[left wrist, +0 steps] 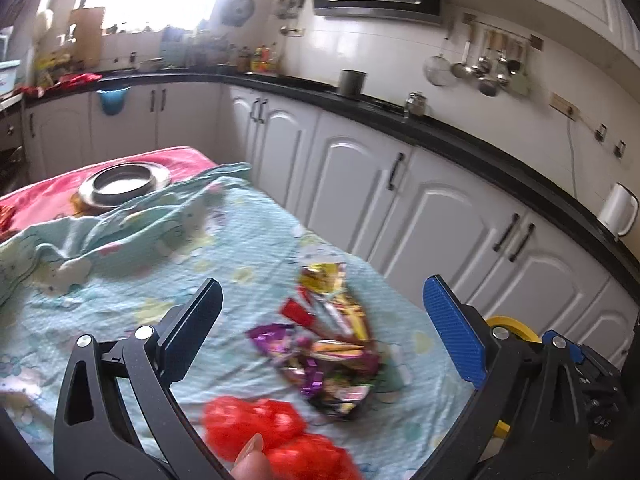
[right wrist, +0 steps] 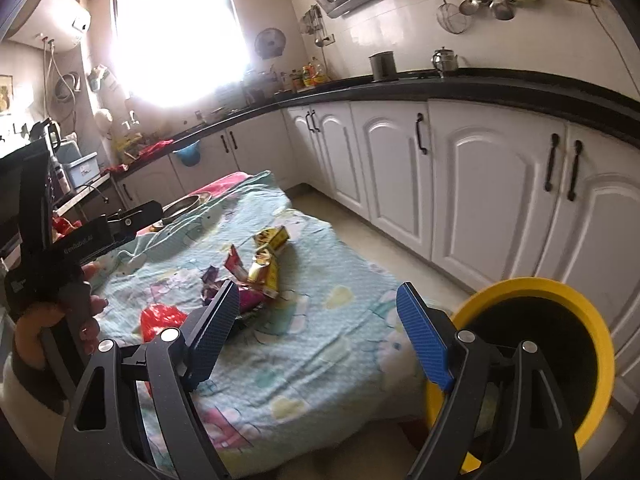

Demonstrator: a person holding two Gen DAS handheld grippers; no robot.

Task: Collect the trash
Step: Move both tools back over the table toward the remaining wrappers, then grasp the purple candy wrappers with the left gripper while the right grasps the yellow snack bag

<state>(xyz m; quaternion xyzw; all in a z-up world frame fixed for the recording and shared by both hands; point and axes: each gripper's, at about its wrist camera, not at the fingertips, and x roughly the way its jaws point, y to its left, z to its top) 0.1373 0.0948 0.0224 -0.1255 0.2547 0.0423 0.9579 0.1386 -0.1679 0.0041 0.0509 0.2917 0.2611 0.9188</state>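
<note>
Shiny snack wrappers lie in a heap on the blue cloth.

Left wrist view: the left tongs (left wrist: 322,316) stand wide with nothing in them. The wrappers (left wrist: 332,344) are crumpled foil in yellow, purple and red, lying on the cloth-covered worktop (left wrist: 120,300) between the tips. A red plastic bag (left wrist: 256,426) lies just in front, near a fingertip (left wrist: 250,458).
Right wrist view: the right tongs (right wrist: 318,330) are wide and hold nothing too. The wrappers (right wrist: 260,268) lie past the tips. A yellow bin (right wrist: 536,364) stands beside the worktop, on the right.
</note>
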